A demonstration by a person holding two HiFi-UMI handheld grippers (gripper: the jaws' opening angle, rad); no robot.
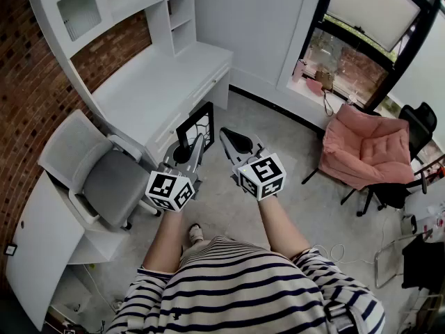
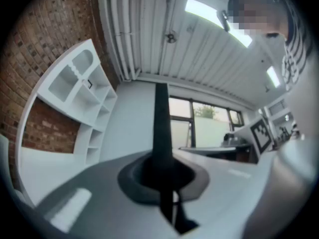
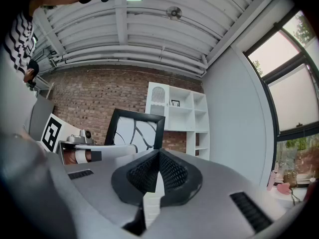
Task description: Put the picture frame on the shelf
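The black picture frame [image 1: 197, 124], with a white patterned picture in it, stands upright in front of me, and my left gripper [image 1: 192, 147] is shut on its lower edge. In the left gripper view the picture frame [image 2: 161, 123] shows edge-on as a dark bar rising from between the jaws. My right gripper [image 1: 230, 137] is just to the right of the frame, shut, with nothing in it. The right gripper view shows the picture frame [image 3: 135, 131] to the left of the closed right gripper [image 3: 159, 156]. The white shelf unit [image 1: 104, 9] rises over the desk at the far left.
A white desk [image 1: 156, 82] runs along the brick wall, with a grey office chair [image 1: 97, 176] beside it. A pink armchair [image 1: 368, 148] and a black chair [image 1: 421, 124] stand at the right by the window. Bare floor lies ahead of me.
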